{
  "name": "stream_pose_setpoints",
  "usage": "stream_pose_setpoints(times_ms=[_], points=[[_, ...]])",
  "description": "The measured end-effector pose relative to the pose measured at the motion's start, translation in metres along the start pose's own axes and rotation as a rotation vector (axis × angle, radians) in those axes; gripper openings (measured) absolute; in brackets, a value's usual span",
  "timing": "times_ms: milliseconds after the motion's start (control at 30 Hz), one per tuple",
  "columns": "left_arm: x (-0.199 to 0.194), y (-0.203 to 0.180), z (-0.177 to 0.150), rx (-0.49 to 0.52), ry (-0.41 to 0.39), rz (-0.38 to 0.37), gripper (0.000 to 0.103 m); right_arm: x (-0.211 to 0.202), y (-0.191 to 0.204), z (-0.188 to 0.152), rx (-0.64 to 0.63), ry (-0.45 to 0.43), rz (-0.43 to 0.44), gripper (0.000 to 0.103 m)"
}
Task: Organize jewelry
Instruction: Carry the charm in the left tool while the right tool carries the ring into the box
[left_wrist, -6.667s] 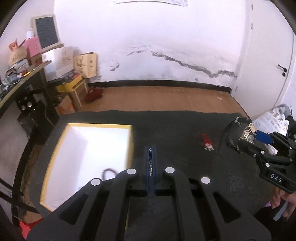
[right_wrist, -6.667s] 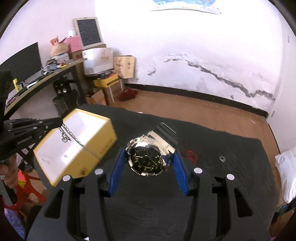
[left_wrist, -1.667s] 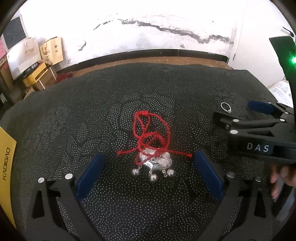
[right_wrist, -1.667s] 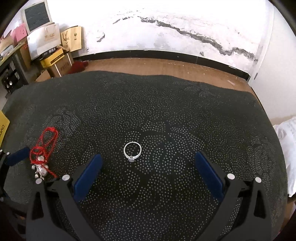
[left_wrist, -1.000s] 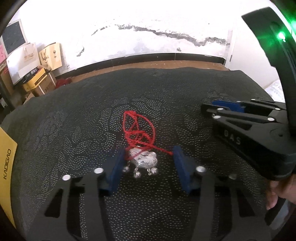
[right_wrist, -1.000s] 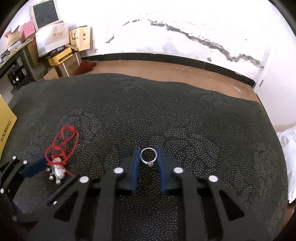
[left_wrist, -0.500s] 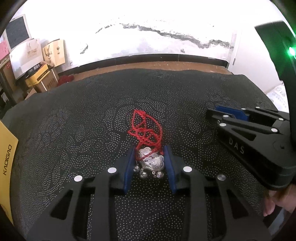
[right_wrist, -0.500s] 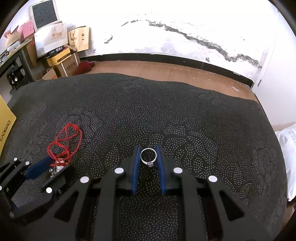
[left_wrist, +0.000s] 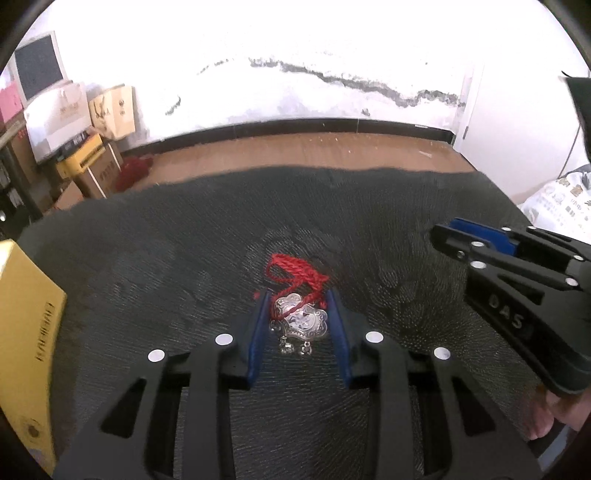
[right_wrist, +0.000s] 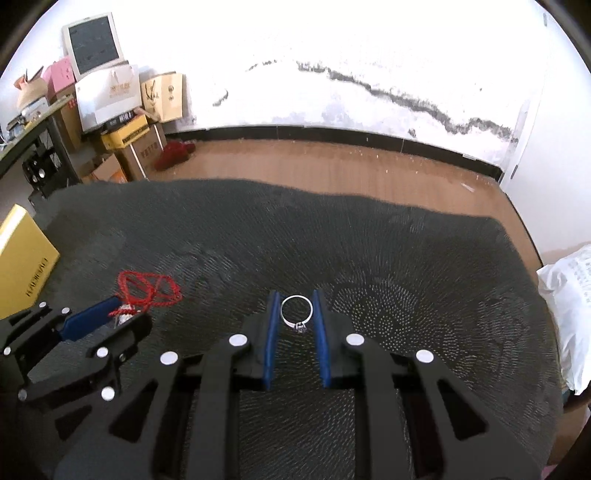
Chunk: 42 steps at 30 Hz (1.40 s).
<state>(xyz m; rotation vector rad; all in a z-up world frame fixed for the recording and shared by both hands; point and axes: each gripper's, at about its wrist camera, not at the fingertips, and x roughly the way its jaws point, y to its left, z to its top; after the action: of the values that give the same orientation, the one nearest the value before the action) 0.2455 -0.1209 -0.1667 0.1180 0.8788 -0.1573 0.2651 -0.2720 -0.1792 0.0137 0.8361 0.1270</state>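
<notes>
My left gripper (left_wrist: 298, 301) is shut on a silver lock pendant (left_wrist: 301, 321) with small bells, lifted off the dark dotted table cloth (left_wrist: 184, 258). Its red cord (left_wrist: 291, 275) trails down from the blue pads. In the right wrist view my right gripper (right_wrist: 296, 301) is shut on a thin silver ring (right_wrist: 296, 311), held upright between the pads above the cloth. The left gripper (right_wrist: 107, 317) also shows there at lower left, with the red cord (right_wrist: 147, 288) hanging from it. The right gripper's black body (left_wrist: 517, 295) sits at the right of the left wrist view.
A yellow box (left_wrist: 26, 314) stands at the table's left edge, seen also as the yellow box (right_wrist: 22, 258) in the right view. Cardboard boxes (right_wrist: 125, 110) and a desk line the far left wall. A white pillow (right_wrist: 569, 317) lies off the right edge. A hand (left_wrist: 554, 421) grips the right tool.
Both grippers have risen off the cloth with their loads. The left jaws closed on the pendant a second ago; the red cord now hangs bunched.
</notes>
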Motion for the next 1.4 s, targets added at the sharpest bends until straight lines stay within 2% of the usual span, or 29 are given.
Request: stream_pose_setpoints(times_ms=[167, 433, 667, 733, 1067, 1267, 1400], points=[[-0.042, 0.031, 0.011, -0.009, -0.039, 0.022, 0.031, -0.048, 0.025, 0.009, 0.002, -0.047, 0.018, 0.019], [-0.123, 0.082, 0.017, -0.022, -0.100, 0.052, 0.031, -0.133, 0.090, 0.021, -0.056, -0.101, 0.026, 0.019], [-0.189, 0.148, 0.004, -0.077, -0.115, 0.069, 0.031, -0.199, 0.170, 0.028, -0.120, -0.147, 0.062, 0.019], [-0.204, 0.165, -0.001, -0.075, -0.125, 0.095, 0.031, -0.210, 0.192, 0.028, -0.140, -0.155, 0.074, 0.019], [-0.258, 0.283, -0.046, -0.168, -0.124, 0.185, 0.031, -0.235, 0.334, 0.035, -0.247, -0.168, 0.186, 0.019], [-0.278, 0.352, -0.080, -0.236, -0.106, 0.242, 0.031, -0.230, 0.418, 0.033, -0.313, -0.150, 0.261, 0.019], [-0.280, 0.391, -0.099, -0.281, -0.091, 0.266, 0.031, -0.219, 0.459, 0.030, -0.349, -0.130, 0.299, 0.019]])
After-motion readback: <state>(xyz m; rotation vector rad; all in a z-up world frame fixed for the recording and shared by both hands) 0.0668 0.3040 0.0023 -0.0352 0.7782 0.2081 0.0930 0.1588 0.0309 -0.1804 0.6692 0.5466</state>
